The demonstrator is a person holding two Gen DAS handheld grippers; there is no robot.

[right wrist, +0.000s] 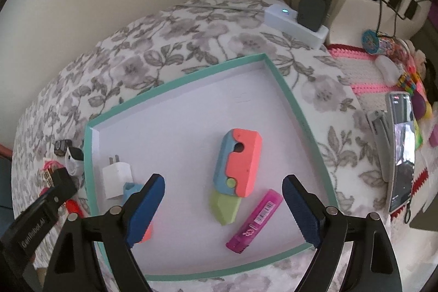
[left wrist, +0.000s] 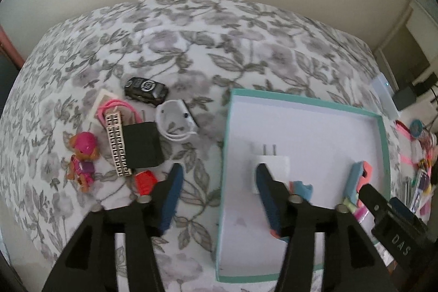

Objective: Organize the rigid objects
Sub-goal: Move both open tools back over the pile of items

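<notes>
Both of my tongs are spread with nothing pinched right now. My left tongs (left wrist: pixel 219 182) hang over the edge of the shallow teal-rimmed cardboard box (right wrist: pixel 298 111), one finger over the flowery grey-and-white bedspread (left wrist: pixel 191 45) and the other over the small white plastic plug-in charger cube (left wrist: pixel 269 164), which lies inside the box near its left wall. My right tongs (right wrist: pixel 223 207) hover above the coral, blue and green plastic toy knife (right wrist: pixel 238 166) and the flat magenta plastic case (right wrist: pixel 256 220), both lying loose in the box too.

So the box is filling up, and the leftovers are the pile on the bedspread to the left: a black block charger (left wrist: pixel 141 144), a cream lattice-pattern hair clip (left wrist: pixel 117 144), a small black toy car (left wrist: pixel 146 90), a white coiled cable holder (left wrist: pixel 176 122), a little pink-hatted pup figure (left wrist: pixel 83 158) and a red plastic bit (left wrist: pixel 146 179).

I'd guess the red bit or the black block is next for the left side. Tip from me: come down with the fingers either side of one item only, since the clip touches the block and could get dragged along. Pinch the block across its flat faces so it won't twist out.
</notes>
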